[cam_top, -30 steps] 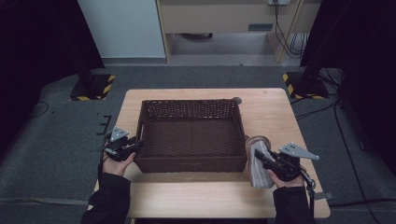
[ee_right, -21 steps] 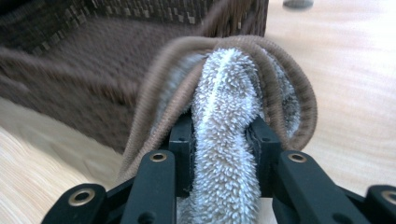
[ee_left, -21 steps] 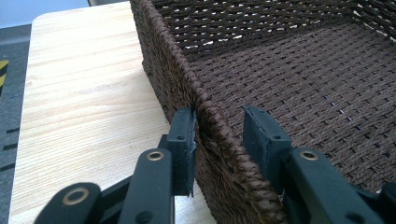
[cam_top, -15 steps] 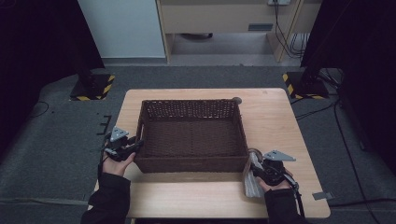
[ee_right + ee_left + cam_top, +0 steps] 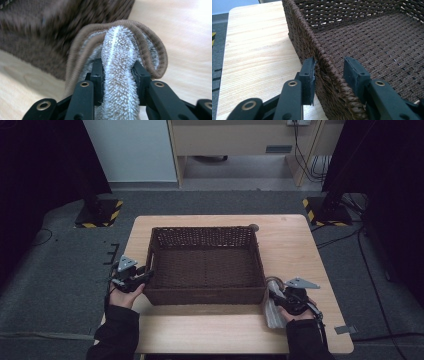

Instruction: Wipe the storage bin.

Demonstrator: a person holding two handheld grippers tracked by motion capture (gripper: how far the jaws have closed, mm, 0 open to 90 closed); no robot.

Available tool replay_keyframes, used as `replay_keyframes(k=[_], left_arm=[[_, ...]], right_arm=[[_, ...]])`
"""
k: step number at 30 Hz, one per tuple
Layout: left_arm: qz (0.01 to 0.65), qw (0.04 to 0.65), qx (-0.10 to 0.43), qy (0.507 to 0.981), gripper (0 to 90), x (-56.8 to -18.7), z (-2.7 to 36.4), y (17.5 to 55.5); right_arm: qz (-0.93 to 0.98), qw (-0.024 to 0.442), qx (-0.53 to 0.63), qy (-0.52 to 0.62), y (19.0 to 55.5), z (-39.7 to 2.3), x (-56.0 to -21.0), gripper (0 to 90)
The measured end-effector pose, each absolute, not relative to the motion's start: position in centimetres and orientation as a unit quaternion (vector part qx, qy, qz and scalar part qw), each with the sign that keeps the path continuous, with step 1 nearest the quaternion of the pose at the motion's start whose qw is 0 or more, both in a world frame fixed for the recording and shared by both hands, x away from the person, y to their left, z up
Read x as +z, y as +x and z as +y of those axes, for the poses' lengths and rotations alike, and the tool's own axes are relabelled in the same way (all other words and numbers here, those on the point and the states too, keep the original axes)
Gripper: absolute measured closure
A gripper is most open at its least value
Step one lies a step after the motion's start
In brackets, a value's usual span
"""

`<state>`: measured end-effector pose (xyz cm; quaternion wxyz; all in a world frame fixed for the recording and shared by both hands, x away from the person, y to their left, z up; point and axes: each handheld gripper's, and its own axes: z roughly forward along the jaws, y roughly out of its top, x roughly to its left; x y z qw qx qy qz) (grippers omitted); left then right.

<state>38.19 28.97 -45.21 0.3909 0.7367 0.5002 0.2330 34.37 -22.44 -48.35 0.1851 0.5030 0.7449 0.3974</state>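
Towel (image 5: 120, 65) pinched in right hand-held gripper (image 5: 117, 72), lower end cut off, basket (image 5: 50, 30) blurred

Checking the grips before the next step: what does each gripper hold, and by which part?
The right gripper pinches a fluffy grey slipper by its middle fold. The left gripper straddles the basket wall, jaws just opening, gripping nothing.

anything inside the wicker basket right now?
The wicker basket looks empty: bare woven floor in the high view and the left gripper view. The grey towel is outside it, on the table at its near right corner. The strip just behind the near wall is hidden.
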Motion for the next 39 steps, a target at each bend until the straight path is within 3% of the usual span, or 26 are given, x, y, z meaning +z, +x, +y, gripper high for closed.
replay_keyframes(k=[11, 24, 39], left_arm=[[0.503, 0.394, 0.229, 0.734, 58.5, -45.3, 29.1, 38.2], [0.501, 0.394, 0.238, 0.733, 54.3, -45.3, 29.2, 38.2], [0.505, 0.394, 0.237, 0.731, 51.1, -45.4, 29.3, 38.2]], right_arm=[[0.706, 0.223, 0.422, 0.522, 34.5, -26.3, -46.4, 68.6], [0.696, 0.245, 0.399, 0.544, 35.0, -29.2, -46.8, 68.4], [0.712, 0.231, 0.346, 0.566, 36.3, -30.3, -49.1, 67.1]])
